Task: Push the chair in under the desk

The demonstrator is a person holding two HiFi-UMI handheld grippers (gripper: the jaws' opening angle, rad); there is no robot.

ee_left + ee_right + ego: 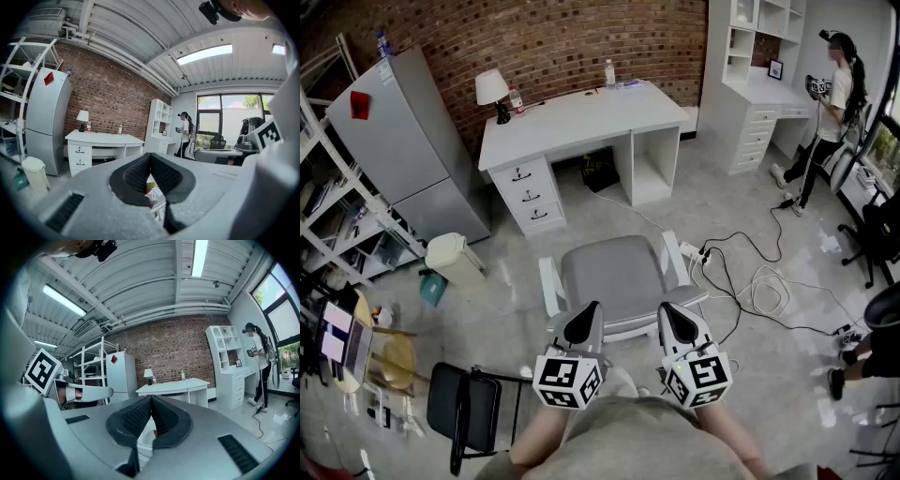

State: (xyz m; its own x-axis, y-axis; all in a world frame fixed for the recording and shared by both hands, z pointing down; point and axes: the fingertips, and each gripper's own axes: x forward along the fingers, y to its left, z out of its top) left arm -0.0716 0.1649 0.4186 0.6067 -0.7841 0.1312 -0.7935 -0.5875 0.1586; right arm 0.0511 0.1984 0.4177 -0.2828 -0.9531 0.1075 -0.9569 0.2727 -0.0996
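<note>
Nearest, bottom of head view: the person's lap [628,439], w/ both marker cubes just above it. L gripper [592,309] and R gripper [667,310] sit side by side, pointing fwd at the rear edge of the chair [614,270]. Their tips overlap the chair's back rail in this view, but contact can't be confirmed.

L gripper view: jaws clenched, pads meeting at the tip, nothing between them. R gripper view: same, jaws pressed together and empty.

The chair has a grey seat, white frame and armrests. It stands on open floor facing the white bench [581,117], well apart from it and not under it. The kneehole faces the chair.

To the L of the grippers is a black folding chair [464,408]. Further L, a pale bin [455,258]. R of the chair, a power strip [689,251] and looped cables [759,281] on the floor.

On the bench: a lamp [492,92] at the L end and a bottle [609,72] near the back edge. A grey fridge [412,141] stands L of it, brick wall [544,37] behind. Far R: white shelf unit [759,47], w/ a person [832,98] standing next to it.
</note>
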